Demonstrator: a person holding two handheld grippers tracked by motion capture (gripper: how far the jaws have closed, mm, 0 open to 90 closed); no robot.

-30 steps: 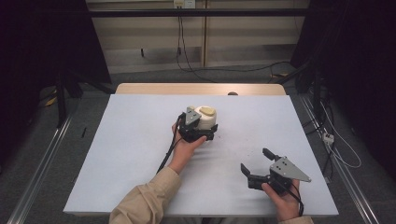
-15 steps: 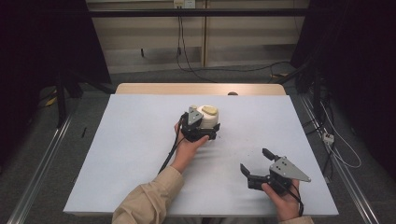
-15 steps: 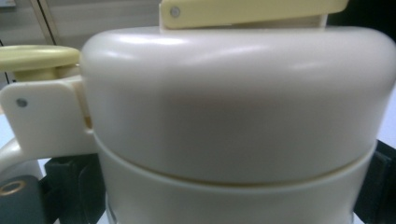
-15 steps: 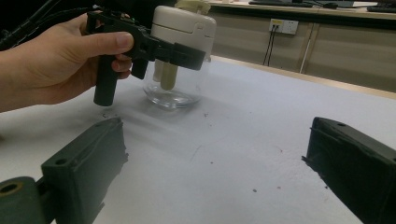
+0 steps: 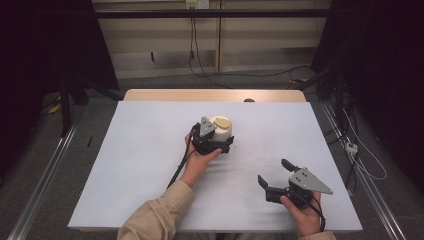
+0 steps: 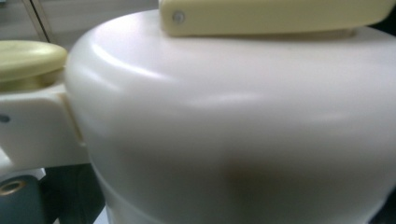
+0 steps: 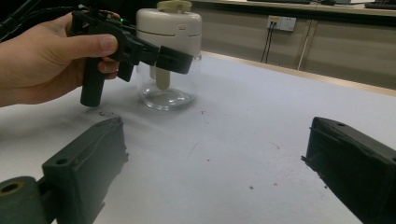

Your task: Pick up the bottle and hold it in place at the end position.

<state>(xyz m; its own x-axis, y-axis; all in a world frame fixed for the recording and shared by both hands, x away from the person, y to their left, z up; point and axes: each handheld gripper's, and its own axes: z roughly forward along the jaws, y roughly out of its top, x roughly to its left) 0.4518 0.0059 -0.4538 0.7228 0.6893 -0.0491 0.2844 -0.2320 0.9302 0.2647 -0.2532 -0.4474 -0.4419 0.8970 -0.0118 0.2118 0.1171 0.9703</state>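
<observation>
A jar (image 5: pixel 222 129) with a clear glass body and a cream-white lid (image 6: pixel 233 116) stands upright near the middle of the white table (image 5: pixel 145 170). The lid carries a pale yellow knob (image 6: pixel 28 58). My left gripper (image 5: pixel 220 141) is right up against the jar, open wide, one jaw on each side of it at the lid's lower edge. In the right gripper view one of its jaws crosses the front of the jar (image 7: pixel 169 46); the far jaw is hidden. My right gripper (image 5: pixel 273 171) rests low near the table's front right, open, with nothing between its jaws (image 7: pixel 215 154).
A wooden strip (image 5: pixel 215 95) runs along the table's far edge. Cables (image 5: pixel 200 60) hang down the wall behind it. A few dark specks (image 7: pixel 252 187) lie on the table surface between my right gripper and the jar.
My left gripper has edged slightly forward against the jar. The right gripper has not moved.
</observation>
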